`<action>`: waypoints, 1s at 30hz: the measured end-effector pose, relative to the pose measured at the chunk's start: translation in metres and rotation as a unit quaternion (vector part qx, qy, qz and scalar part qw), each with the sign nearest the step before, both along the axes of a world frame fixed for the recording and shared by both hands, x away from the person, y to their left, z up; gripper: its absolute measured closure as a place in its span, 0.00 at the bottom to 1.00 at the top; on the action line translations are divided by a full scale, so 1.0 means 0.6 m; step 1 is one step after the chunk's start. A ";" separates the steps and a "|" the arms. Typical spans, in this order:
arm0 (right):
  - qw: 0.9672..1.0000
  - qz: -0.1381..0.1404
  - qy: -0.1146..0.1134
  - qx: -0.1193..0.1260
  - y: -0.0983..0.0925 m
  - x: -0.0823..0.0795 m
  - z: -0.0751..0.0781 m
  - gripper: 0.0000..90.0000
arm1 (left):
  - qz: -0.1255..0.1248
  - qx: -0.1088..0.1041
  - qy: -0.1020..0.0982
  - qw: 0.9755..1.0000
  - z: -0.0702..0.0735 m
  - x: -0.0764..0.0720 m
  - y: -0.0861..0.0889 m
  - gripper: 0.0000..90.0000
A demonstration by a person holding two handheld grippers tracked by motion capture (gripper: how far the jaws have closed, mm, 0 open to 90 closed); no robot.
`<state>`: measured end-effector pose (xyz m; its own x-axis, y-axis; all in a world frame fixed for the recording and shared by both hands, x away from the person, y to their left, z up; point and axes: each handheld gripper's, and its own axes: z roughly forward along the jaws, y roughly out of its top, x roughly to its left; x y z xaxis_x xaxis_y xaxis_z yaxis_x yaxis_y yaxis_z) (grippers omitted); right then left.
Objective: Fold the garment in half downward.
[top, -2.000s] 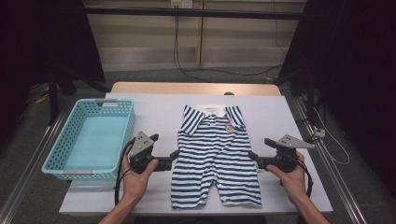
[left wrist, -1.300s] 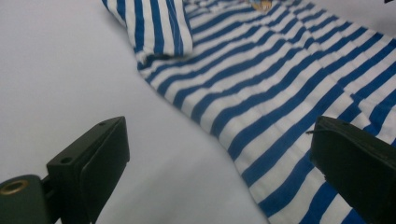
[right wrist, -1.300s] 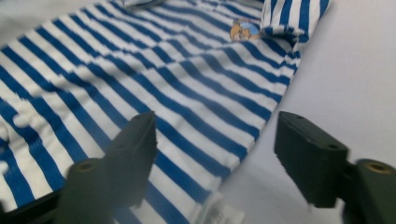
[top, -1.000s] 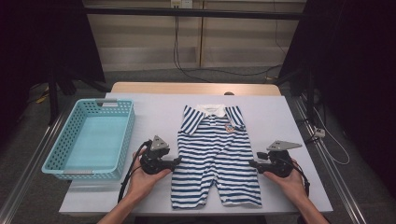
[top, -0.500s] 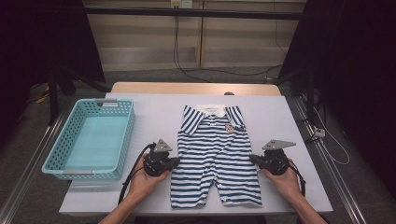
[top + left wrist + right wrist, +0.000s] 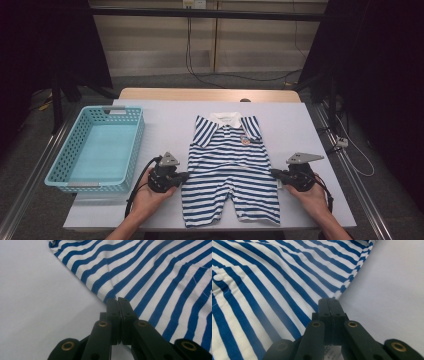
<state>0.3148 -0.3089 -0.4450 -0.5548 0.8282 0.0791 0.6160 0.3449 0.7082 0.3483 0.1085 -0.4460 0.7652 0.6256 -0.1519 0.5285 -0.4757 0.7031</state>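
Blue-and-white striped cotton, a small collared romper (image 6: 232, 170), lies flat at the middle of the pale worktop (image 6: 165, 120), collar toward twelve o'clock and the two legs toward six, their hems just short of the near edge. At nine o'clock from it a turquoise plastic basket (image 6: 60, 165) stands well apart, with a bare strip of worktop between the two. At three o'clock the surface runs bare to its right edge, and toward twelve there is open room up to the wooden strip (image 6: 210, 94) along the far side.

The left claw (image 6: 184, 176) sits at the garment's nine o'clock side, level with the waist, held in the person's left hand (image 6: 150, 195). In the left gripper view its jaws have just been closing and now stand pressed together right at the cloth's hem (image 6: 110, 296); whether a fold is pinched between them cannot be told.

The right claw (image 6: 275, 173) mirrors it at the three o'clock side, in the right hand (image 6: 312, 195). In the right gripper view its jaws have likewise just been closing and meet at the striped edge (image 6: 342, 291), tips touching the fabric; a pinch of cloth between them cannot be made out.
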 end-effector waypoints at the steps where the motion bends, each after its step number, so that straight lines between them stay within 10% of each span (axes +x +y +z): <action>1: 1.000 0.002 0.000 -0.001 0.001 -0.001 0.000 1.00 | -0.002 0.002 0.001 1.000 0.001 -0.001 0.002 0.98; 30: 0.999 0.044 0.010 0.001 0.001 -0.062 0.004 1.00 | -0.011 -0.016 0.040 0.999 0.002 -0.042 0.032 0.98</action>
